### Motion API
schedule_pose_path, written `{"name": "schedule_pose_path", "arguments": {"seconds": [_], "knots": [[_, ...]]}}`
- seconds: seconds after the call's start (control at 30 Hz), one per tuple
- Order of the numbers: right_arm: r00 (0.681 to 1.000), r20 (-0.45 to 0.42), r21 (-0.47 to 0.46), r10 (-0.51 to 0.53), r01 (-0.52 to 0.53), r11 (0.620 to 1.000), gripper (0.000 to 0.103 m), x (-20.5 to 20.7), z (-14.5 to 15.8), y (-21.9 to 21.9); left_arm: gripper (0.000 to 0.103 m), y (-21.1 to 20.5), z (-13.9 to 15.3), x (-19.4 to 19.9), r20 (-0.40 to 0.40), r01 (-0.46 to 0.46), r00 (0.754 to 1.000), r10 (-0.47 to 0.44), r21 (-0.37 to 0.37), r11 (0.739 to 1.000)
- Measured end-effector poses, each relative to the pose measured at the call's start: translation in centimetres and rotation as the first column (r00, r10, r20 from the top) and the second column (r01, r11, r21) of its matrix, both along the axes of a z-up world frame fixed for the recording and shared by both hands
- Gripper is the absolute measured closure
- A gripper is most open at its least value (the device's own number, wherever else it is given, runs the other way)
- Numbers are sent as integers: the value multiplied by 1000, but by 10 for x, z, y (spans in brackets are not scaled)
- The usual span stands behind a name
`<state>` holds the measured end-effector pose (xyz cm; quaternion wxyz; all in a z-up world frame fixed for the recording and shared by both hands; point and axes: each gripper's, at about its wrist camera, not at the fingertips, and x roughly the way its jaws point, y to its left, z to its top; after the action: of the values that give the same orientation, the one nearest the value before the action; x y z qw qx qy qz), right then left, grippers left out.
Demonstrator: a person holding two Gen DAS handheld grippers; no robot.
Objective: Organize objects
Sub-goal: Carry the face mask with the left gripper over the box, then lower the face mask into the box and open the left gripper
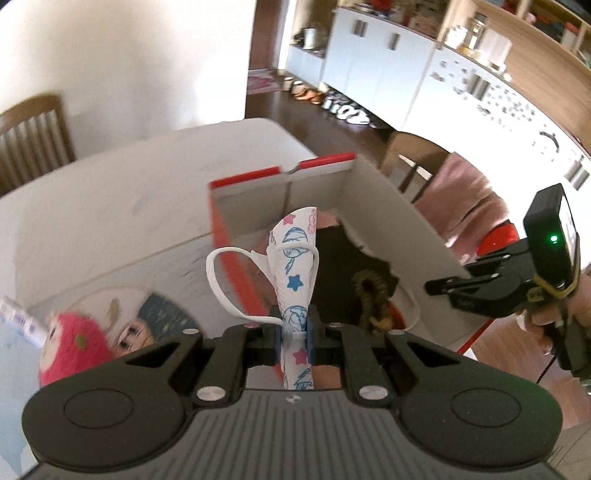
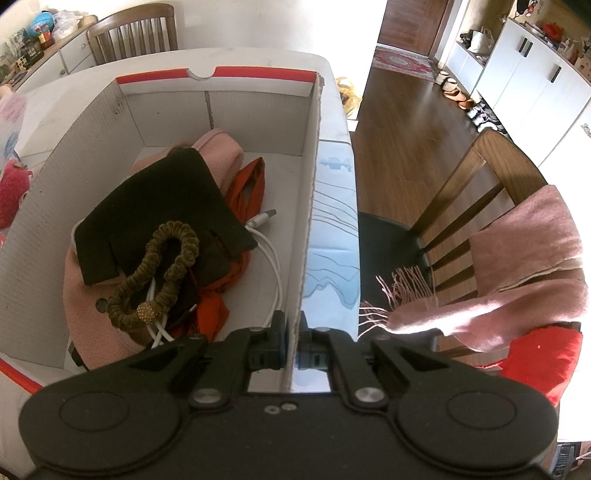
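Observation:
My left gripper (image 1: 293, 334) is shut on a folded child's face mask (image 1: 295, 258), white with blue and pink prints, its ear loop (image 1: 221, 280) hanging left. It holds the mask above the near left edge of the red-trimmed cardboard box (image 1: 388, 214). My right gripper (image 2: 293, 345) is shut on the box's right wall (image 2: 308, 206); it also shows in the left wrist view (image 1: 443, 286). Inside the box lie a black glove (image 2: 155, 206), an olive scrunchie (image 2: 162, 273), a white cable (image 2: 266, 266), pink fabric (image 2: 221, 151) and orange fabric (image 2: 251, 188).
The box stands on a white table (image 1: 110, 192). A pink plush toy (image 1: 70, 350) lies left of the box. A wooden chair (image 2: 491, 184) with a pink scarf (image 2: 524, 258) stands to the right, another chair (image 2: 133, 29) behind the table. White cabinets (image 2: 535, 74) line the far wall.

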<state>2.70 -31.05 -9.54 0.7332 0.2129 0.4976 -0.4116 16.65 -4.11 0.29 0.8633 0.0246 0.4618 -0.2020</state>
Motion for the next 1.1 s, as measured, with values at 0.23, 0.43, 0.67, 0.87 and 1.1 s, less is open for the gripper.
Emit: {"name": "schedule_pose_path", "arguments": {"seconds": [0.23, 0.43, 0.67, 0.87, 1.1], "knots": [[1000, -5, -1, 15, -15, 1000, 99, 1, 1, 0, 91, -34, -9, 26, 0, 55, 999, -55, 56, 997], [999, -11, -1, 36, -36, 999, 99, 3, 2, 2, 91, -62, -26, 51, -14, 78, 997, -77, 101, 992], [999, -1, 10, 49, -49, 999, 99, -1, 3, -1, 91, -86, -47, 73, -28, 88, 996, -85, 162, 983], [998, -5, 12, 70, -70, 997, 98, -3, 2, -2, 91, -98, -65, 91, -58, 81, 996, -69, 218, 973], [996, 6, 17, 84, -84, 996, 98, -5, 2, -4, 87, -104, -77, 98, -89, 77, 994, -56, 246, 966]]}}
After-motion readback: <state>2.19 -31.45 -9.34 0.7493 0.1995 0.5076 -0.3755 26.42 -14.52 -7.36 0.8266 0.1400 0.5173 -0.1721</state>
